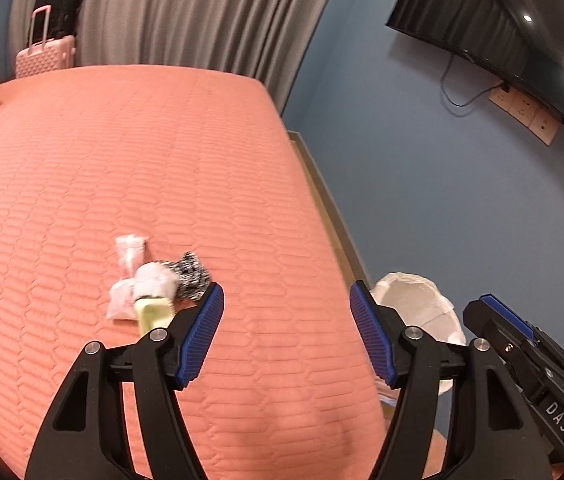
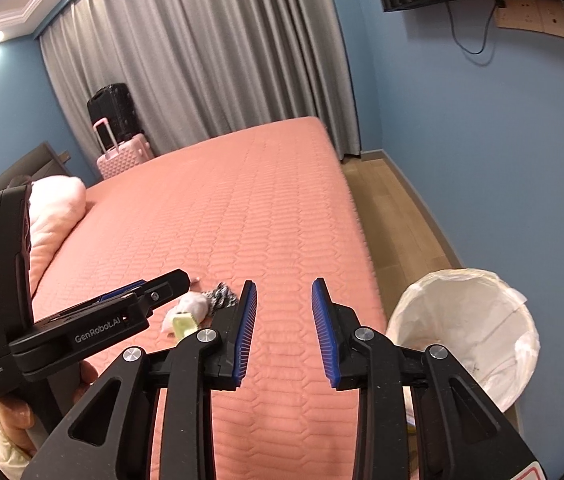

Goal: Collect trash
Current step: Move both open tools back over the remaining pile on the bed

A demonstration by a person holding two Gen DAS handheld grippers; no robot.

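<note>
A small pile of trash lies on the salmon bedspread (image 1: 122,168): a clear plastic wrapper (image 1: 128,256), a crumpled white tissue (image 1: 154,280), a black-and-white speckled scrap (image 1: 192,272) and a pale yellow-green packet (image 1: 154,314). My left gripper (image 1: 286,336) is open and empty, just right of the pile. My right gripper (image 2: 284,332) is open and empty above the bed's near edge; the pile (image 2: 198,308) lies to its left. A bin with a white liner (image 2: 466,332) stands on the floor right of the bed, and also shows in the left wrist view (image 1: 414,308).
A pink pillow (image 2: 56,216) lies at the head of the bed. A pink suitcase (image 2: 122,156) with a black one (image 2: 112,112) on it stands by grey curtains (image 2: 202,60). A wall TV (image 1: 502,40) hangs on the blue wall. A wooden floor strip (image 2: 398,208) runs beside the bed.
</note>
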